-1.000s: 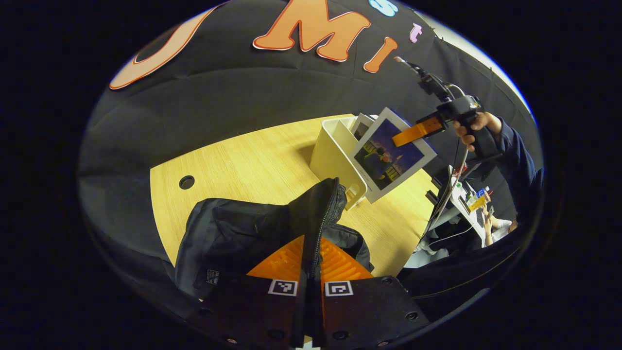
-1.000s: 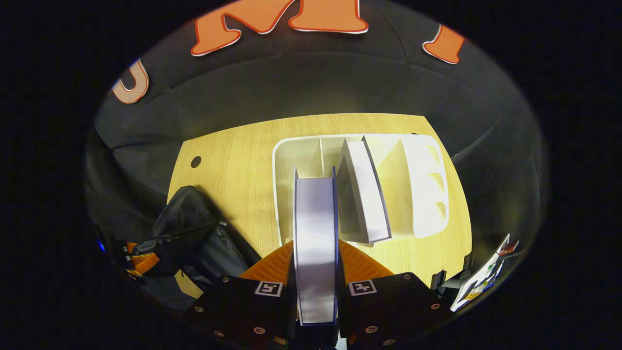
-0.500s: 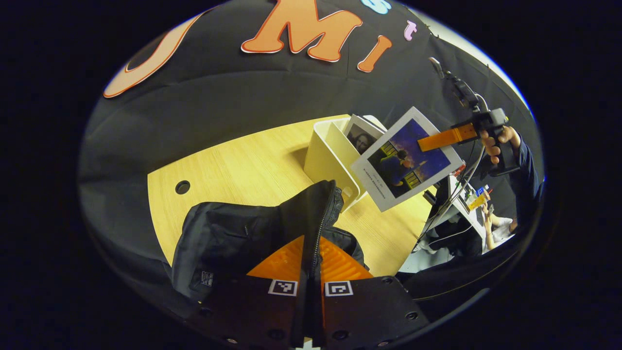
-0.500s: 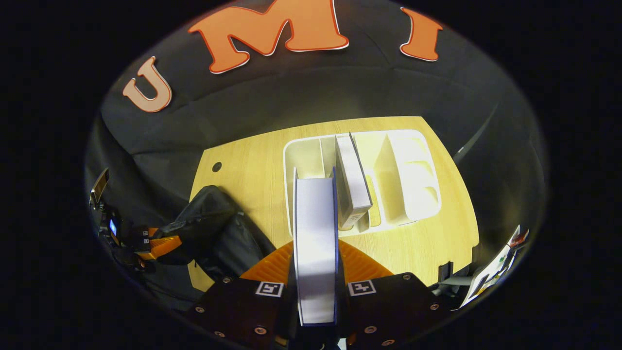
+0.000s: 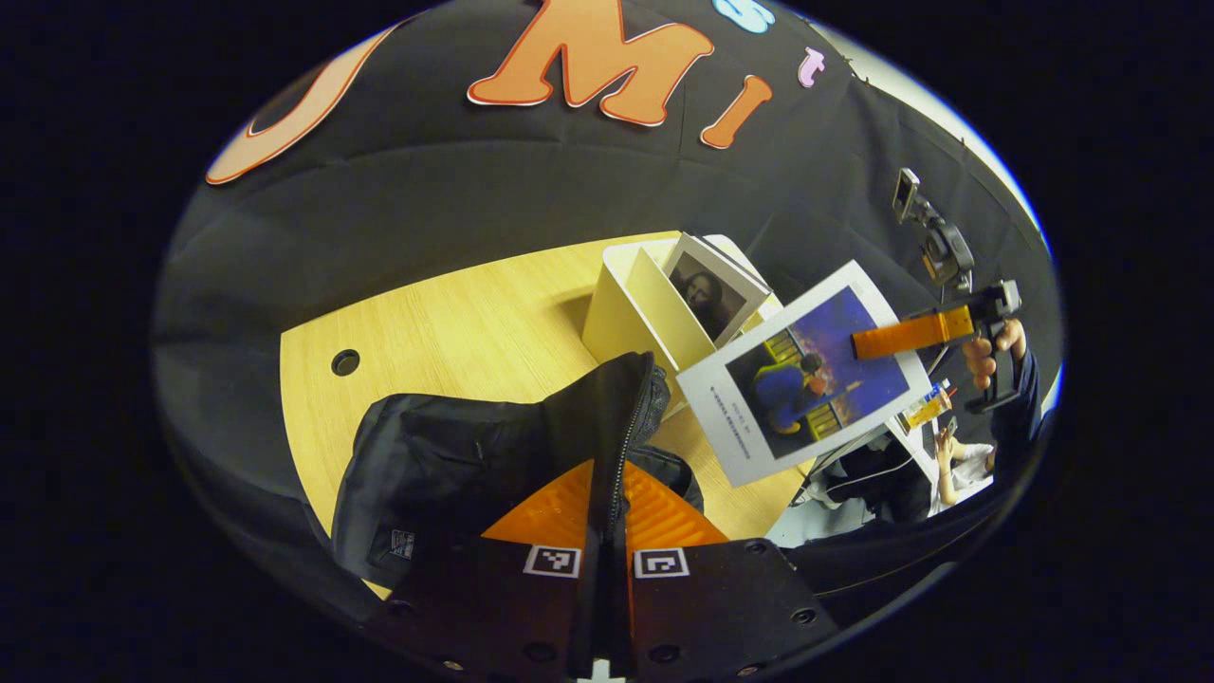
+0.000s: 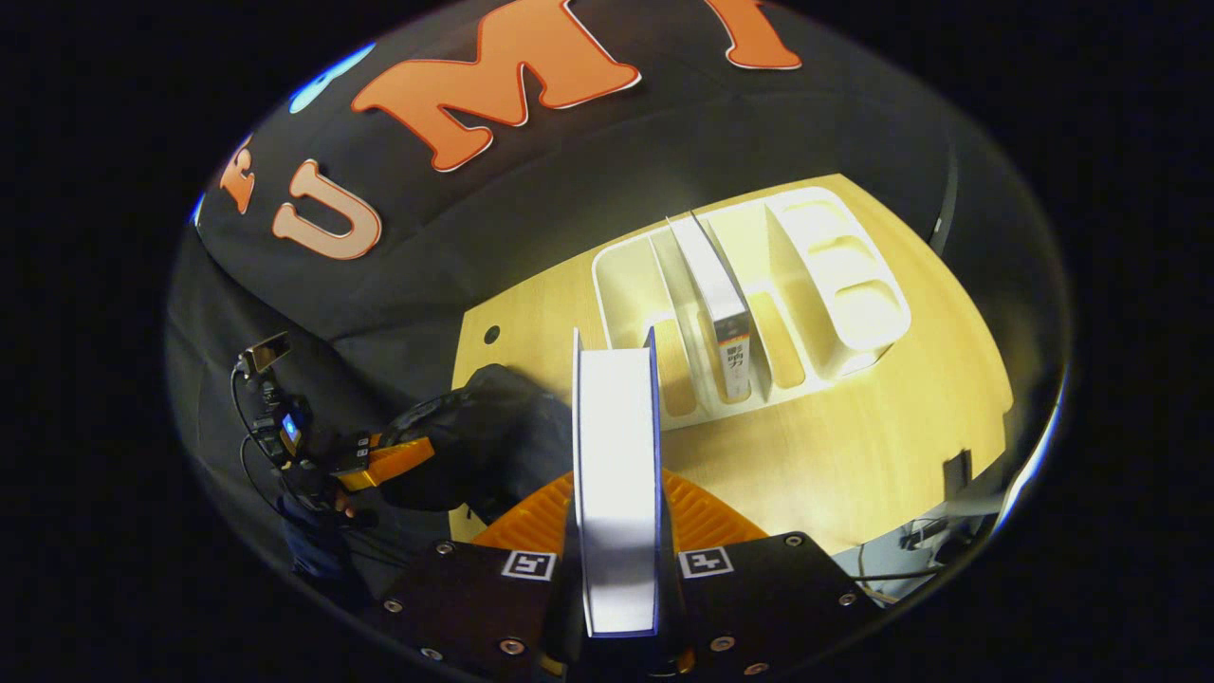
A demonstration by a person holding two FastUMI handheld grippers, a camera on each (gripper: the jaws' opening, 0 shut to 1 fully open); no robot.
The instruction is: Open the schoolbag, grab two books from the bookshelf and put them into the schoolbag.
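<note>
In the left gripper view my left gripper point(image 5: 612, 479) is shut on the raised zipper edge of the black schoolbag point(image 5: 446, 465), which lies on the wooden table point(image 5: 455, 323). To the right, my right gripper point(image 5: 868, 341) holds a blue-covered book point(image 5: 806, 379) in the air beside the white bookshelf point(image 5: 616, 304). A second book with a portrait cover point(image 5: 711, 299) still stands in the shelf. In the right gripper view my right gripper point(image 6: 616, 479) is shut on that book point(image 6: 615, 398), seen edge-on. Beyond it are the bookshelf point(image 6: 835, 285), the standing book point(image 6: 721, 304), the schoolbag point(image 6: 493, 436) and my left gripper point(image 6: 417, 451).
A round cable hole point(image 5: 345, 361) sits in the table's far left part. A small device on a stand point(image 5: 934, 242) rises behind the right hand point(image 5: 991, 346). Past the table's right edge a person point(image 5: 958, 455) sits at a cluttered desk.
My right gripper has drawn the blue-covered book out of the bookshelf and carried it away from it, downward in the left gripper view. My left gripper has kept its hold on the bag.
</note>
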